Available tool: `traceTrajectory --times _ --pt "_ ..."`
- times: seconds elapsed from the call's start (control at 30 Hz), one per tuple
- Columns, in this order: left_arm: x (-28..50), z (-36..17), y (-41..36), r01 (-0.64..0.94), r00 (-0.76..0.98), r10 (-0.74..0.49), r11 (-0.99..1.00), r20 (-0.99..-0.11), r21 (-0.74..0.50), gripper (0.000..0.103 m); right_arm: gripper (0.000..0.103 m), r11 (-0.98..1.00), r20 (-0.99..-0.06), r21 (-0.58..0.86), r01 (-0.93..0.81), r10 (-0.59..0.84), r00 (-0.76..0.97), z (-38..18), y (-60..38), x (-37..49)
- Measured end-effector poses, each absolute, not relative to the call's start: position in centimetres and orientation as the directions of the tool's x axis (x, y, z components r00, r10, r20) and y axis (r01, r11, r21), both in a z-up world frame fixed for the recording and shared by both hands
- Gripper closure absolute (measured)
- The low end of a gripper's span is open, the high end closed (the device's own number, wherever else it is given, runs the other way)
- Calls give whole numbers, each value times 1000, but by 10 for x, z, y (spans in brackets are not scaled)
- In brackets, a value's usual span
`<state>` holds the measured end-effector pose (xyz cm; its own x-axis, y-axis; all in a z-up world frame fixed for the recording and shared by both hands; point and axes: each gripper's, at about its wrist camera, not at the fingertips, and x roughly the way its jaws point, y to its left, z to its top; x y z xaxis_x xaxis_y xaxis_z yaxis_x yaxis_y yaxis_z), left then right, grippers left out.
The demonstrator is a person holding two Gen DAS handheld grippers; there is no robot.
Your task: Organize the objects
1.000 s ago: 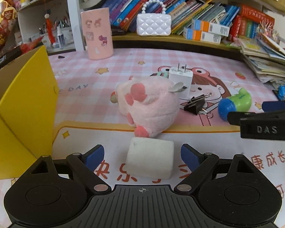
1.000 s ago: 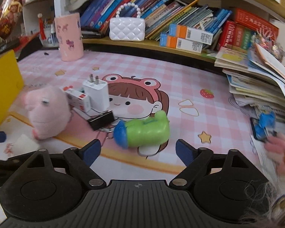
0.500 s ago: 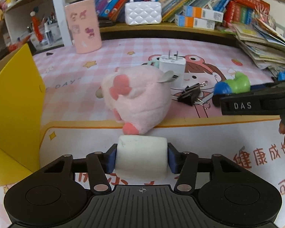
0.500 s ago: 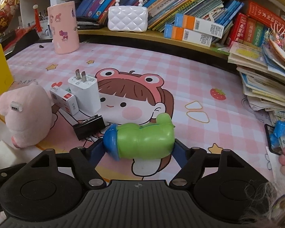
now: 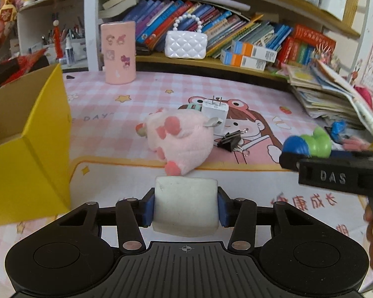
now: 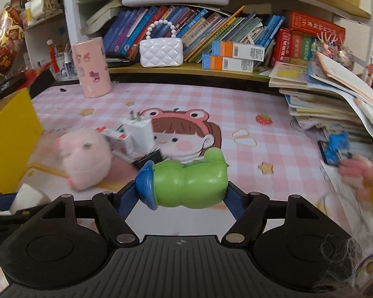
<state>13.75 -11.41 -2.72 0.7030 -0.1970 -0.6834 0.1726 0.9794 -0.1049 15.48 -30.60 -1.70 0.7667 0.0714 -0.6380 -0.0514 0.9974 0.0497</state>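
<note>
My left gripper (image 5: 185,207) is shut on a white foam block (image 5: 185,204) and holds it above the mat. My right gripper (image 6: 184,188) is shut on a green toy with a blue cap (image 6: 186,183), lifted off the mat; the toy also shows in the left wrist view (image 5: 310,145). A pink plush pig (image 5: 180,139) lies on the mat ahead, also in the right wrist view (image 6: 83,157). A white plug charger (image 5: 215,114), a small white box (image 6: 118,140) and a black binder clip (image 5: 230,141) lie beside it. A yellow cardboard box (image 5: 24,149) stands open at the left.
A pink cup (image 5: 118,52) and a white quilted purse (image 5: 185,44) stand at the back by a shelf of books. A stack of books and papers (image 6: 335,106) fills the right side. A blue object (image 6: 337,144) lies by that stack.
Both grippers closed, the left on the white foam block and the right on the green toy, and both have lifted their objects off the mat.
</note>
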Motion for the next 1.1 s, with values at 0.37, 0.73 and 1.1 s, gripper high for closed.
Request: traceTrajectory --times 0.37,0.73,1.1 --pt "85 -19 -66 196 697 -252 967 -671 -160 57 32 998 -682 59 -2 42 730 -19 -267 78" --pt "38 -21 -16 217 669 -273 961 -692 -171 57 32 998 -728 61 2 43 684 -27 -204 25" --pt "10 -20 31 223 672 -278 960 -686 -171 57 32 998 -738 55 -41 68 672 -31 -146 -4"
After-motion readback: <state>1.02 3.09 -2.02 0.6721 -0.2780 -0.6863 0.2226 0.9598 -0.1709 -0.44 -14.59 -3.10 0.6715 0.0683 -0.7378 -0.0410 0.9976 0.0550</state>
